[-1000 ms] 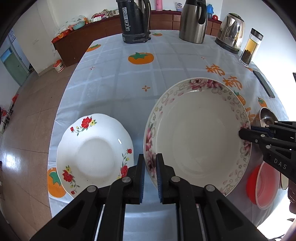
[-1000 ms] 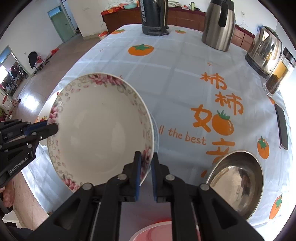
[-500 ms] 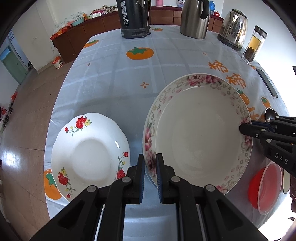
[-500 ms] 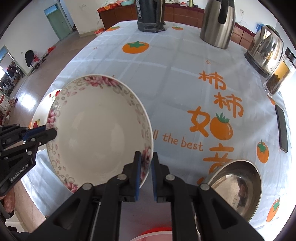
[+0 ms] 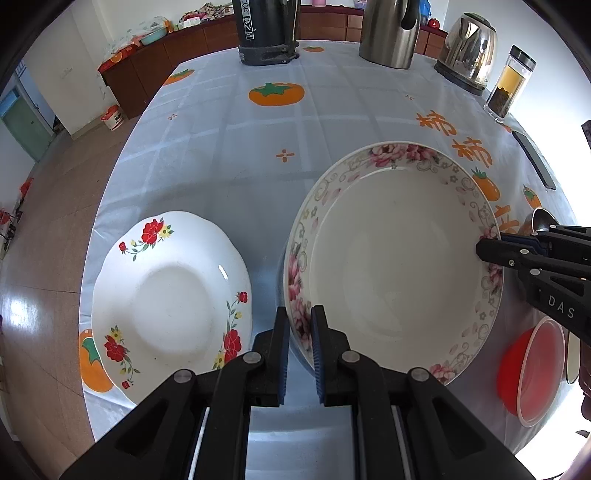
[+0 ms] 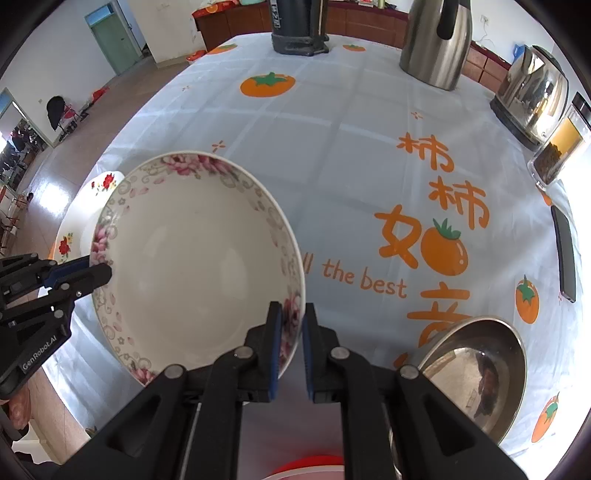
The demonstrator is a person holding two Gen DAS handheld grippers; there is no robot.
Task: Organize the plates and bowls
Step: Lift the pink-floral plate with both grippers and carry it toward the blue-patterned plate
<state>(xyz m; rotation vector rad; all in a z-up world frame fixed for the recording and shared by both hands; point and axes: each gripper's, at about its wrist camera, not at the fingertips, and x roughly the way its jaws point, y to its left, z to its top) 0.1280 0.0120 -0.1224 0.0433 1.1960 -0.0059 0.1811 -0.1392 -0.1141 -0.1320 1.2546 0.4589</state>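
A large white bowl with a pink floral rim (image 5: 395, 266) (image 6: 195, 266) is held between both grippers, seemingly just above the tablecloth. My left gripper (image 5: 298, 325) (image 6: 99, 271) is shut on its left rim. My right gripper (image 6: 291, 321) (image 5: 491, 251) is shut on the opposite rim. A white plate with red flowers (image 5: 170, 299) (image 6: 74, 229) lies on the table to the left of the bowl, near the table's edge. A steel bowl (image 6: 476, 369) (image 5: 543, 218) sits to the right, and a red plastic bowl (image 5: 532, 373) (image 6: 310, 467) at the near right.
At the far side of the table (image 5: 332, 110) stand a black thermos (image 5: 266, 33), a steel jug (image 5: 388, 33), an electric kettle (image 5: 469, 51) and a glass jar (image 5: 509, 88). A dark phone (image 5: 533, 158) lies at the right edge. The floor drops away at left.
Both grippers keep their hold on the floral bowl. The table has drifted only slightly in both views.
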